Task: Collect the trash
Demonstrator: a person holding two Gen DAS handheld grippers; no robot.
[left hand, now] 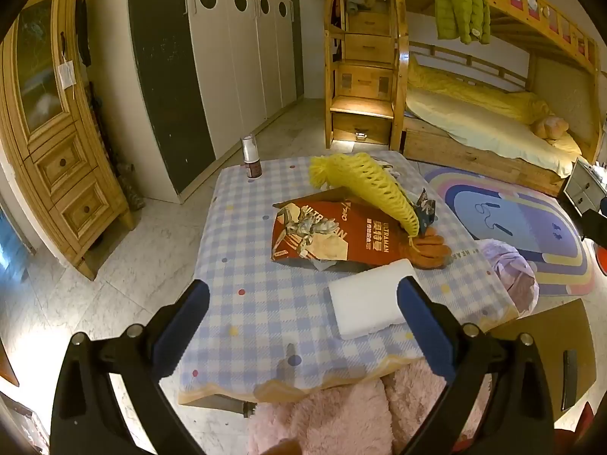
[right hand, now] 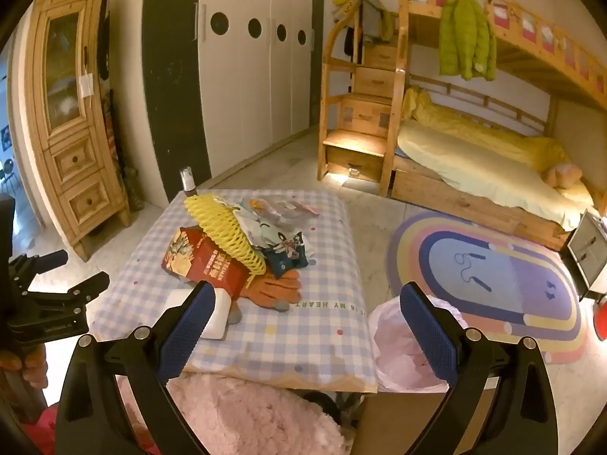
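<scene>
A heap of trash lies on the checked table (left hand: pixel 250 273): a yellow foam net (left hand: pixel 364 185) over a red Ultraman box (left hand: pixel 326 235), an orange glove (left hand: pixel 428 250), crumpled wrappers (right hand: pixel 280 242) and a white foam block (left hand: pixel 366 303). My left gripper (left hand: pixel 303 292) is open and empty above the table's near part, its right finger (left hand: pixel 421 318) beside the foam block. My right gripper (right hand: pixel 307 295) is open and empty above the table's near right edge (right hand: pixel 356 303). A pink-lined trash bag (right hand: pixel 402 356) stands open at the table's right side.
A small bottle (left hand: pixel 251 155) stands at the table's far left corner. A pink fluffy cushion (left hand: pixel 334 417) sits below the near edge. A rainbow rug (right hand: pixel 493 280) lies to the right, with a bunk bed (right hand: pixel 474 167), wardrobe and wooden cabinet (left hand: pixel 57 144) behind.
</scene>
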